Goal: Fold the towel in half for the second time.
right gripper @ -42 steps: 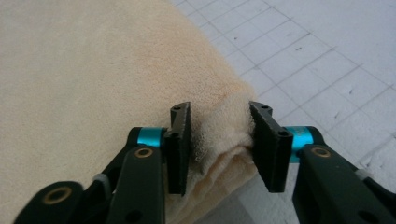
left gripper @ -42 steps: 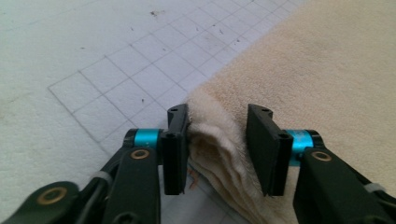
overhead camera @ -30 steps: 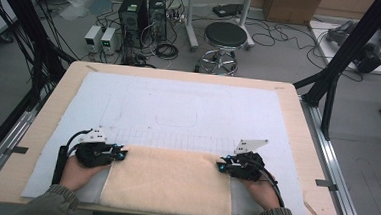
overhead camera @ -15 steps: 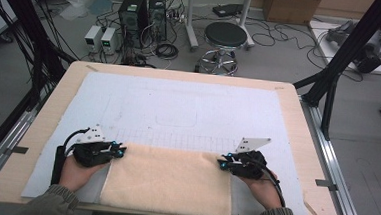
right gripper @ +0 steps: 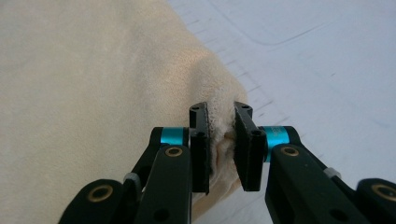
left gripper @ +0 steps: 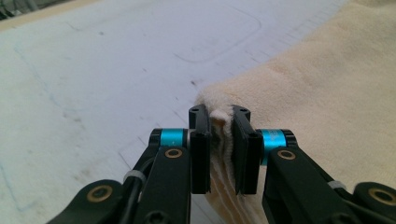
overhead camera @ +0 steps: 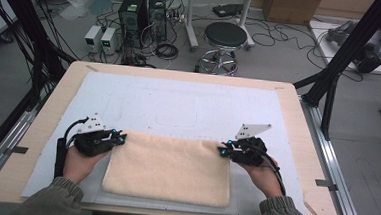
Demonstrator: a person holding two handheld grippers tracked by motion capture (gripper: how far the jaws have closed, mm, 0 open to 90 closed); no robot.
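A cream folded towel lies on the white mat near the table's front edge. My left gripper pinches the towel's far left corner, and in the left gripper view the towel bunches up between the jaws of that gripper. My right gripper is shut on the far right corner. The right gripper view shows the towel folded between the black jaws of the right gripper. Both corners sit close to the mat. A hand holds each gripper from the bottom edge.
The wooden table borders the mat on all sides. Bare mat stretches beyond the towel toward the far edge. A black stool, computer towers and cables stand on the floor behind the table. Black frame posts flank it.
Both grippers stay shut on the towel's far corners and have barely shifted; the towel lies about as before.
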